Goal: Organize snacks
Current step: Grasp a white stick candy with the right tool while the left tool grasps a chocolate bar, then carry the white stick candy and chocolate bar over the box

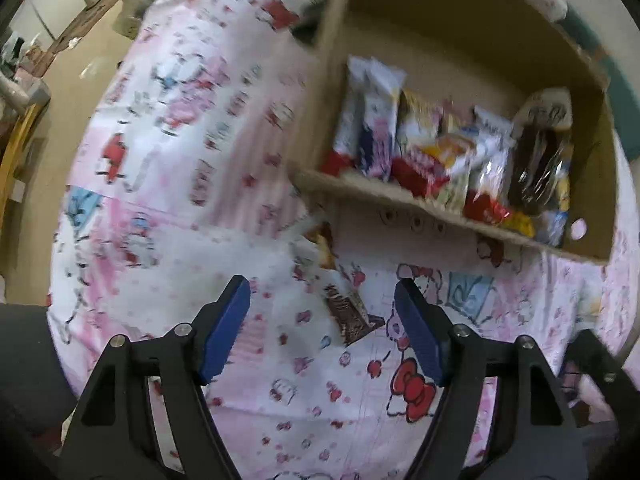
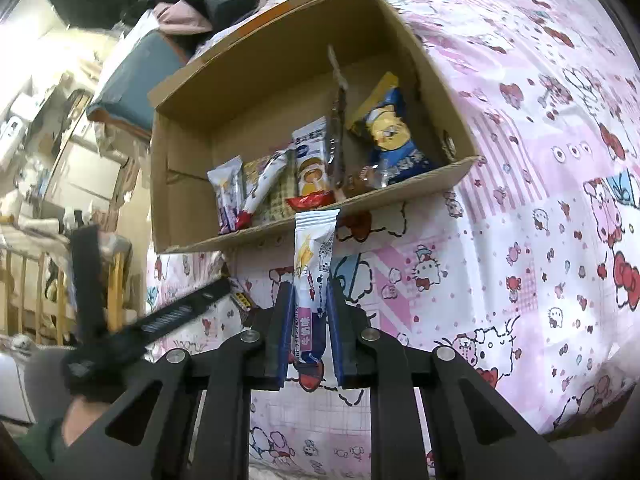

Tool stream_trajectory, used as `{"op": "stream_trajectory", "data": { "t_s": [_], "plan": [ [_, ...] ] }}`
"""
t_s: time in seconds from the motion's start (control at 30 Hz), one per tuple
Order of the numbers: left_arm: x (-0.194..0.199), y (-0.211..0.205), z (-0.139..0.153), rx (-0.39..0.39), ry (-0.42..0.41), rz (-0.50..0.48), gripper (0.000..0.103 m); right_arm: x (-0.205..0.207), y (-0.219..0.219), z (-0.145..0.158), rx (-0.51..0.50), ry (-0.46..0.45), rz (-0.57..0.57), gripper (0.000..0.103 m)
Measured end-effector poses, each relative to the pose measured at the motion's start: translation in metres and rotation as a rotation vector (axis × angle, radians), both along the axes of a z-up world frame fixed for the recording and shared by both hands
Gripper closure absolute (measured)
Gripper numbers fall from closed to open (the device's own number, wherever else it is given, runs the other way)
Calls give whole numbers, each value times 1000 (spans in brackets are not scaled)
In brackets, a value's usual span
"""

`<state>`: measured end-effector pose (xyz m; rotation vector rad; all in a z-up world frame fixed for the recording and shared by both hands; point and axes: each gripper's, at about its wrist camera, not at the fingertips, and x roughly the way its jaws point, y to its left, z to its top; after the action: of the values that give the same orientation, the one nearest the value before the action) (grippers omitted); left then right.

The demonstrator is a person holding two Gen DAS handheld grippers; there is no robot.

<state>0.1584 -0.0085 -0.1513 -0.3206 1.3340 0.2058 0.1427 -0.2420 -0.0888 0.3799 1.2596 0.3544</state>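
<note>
Right gripper (image 2: 310, 312) clamped on a white snack bar (image 2: 314, 276), upright, near the cardboard box (image 2: 180, 200) rim. Left gripper (image 1: 322, 320) spread, empty, over a brown-wrapped snack (image 1: 348, 312) on the patterned sheet (image 1: 180, 160); wrapper blurred, possibly chocolate.

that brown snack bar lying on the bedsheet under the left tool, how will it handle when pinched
The brown snack bar looks flat and thin, so it is probably light. Its wrapper seems glossy, so it may slip or crinkle between the left tool's open blue pads. It lies on a soft bedsheet, which may give way under a pinch.
</note>
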Motion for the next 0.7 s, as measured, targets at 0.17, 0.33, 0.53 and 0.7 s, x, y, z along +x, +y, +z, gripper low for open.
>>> {"op": "stream_trajectory", "data": {
  "t_s": [0.17,0.33,0.53,0.7],
  "plan": [
    [7,-8,-26,80,53,-70,49,2,-9,3,-6,-1,-3,86],
    [-2,-8,-22,58,54,-102,91,0,-3,3,-25,-5,6,85],
    [-16,-5,-15,41,63,-112,91,-2,5,5,-16,-15,26,85],
    [-27,-1,-11,68,55,-117,91,-3,7,6,-12,-18,31,85]
  ]
}}
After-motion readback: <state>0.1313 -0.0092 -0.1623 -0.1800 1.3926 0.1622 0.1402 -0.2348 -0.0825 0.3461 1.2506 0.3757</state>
